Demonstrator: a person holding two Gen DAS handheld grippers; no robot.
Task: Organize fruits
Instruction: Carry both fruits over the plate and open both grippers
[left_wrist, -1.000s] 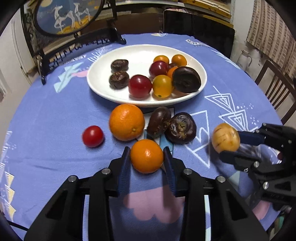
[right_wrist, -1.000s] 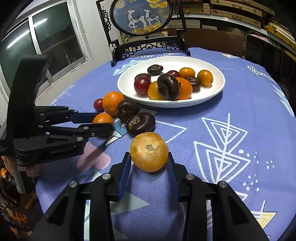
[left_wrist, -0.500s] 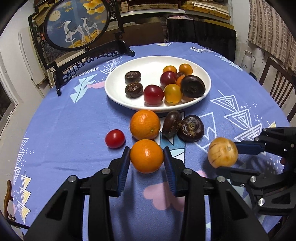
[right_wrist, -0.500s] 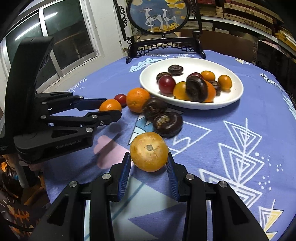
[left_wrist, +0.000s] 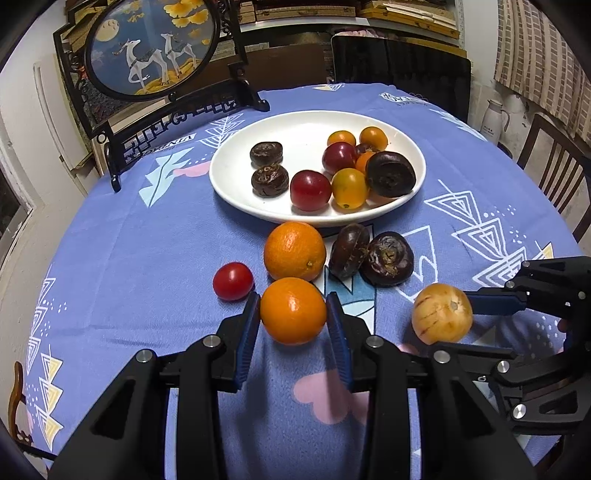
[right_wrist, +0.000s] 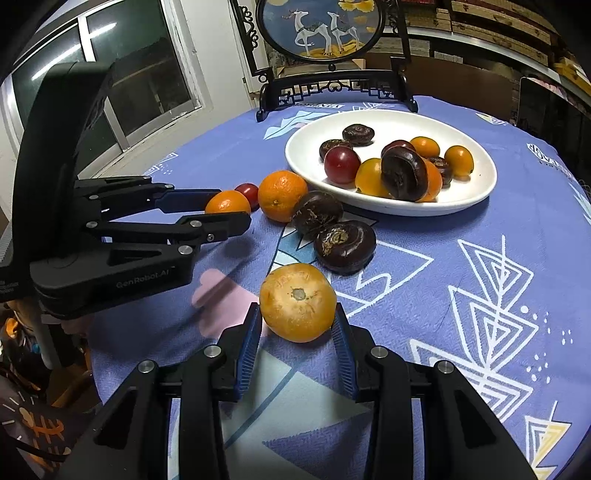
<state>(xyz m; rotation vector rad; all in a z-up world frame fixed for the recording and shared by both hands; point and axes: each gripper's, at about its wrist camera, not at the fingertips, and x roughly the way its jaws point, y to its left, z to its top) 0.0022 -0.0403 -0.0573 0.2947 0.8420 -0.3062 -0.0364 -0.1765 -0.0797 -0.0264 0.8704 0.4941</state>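
Straight ahead of both sets of fingers sits the white plate (left_wrist: 229, 184), the left gripper (left_wrist: 293, 314) clamped on a small orange (left_wrist: 293, 311), the right gripper (right_wrist: 297, 319) clamped on a yellow-brown fruit (right_wrist: 297, 302)

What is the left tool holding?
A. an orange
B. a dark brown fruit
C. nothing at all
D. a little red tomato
A. The left tool is shut on an orange, with a finger pressed to each side of it; the little red tomato sits loose on the cloth beside it.
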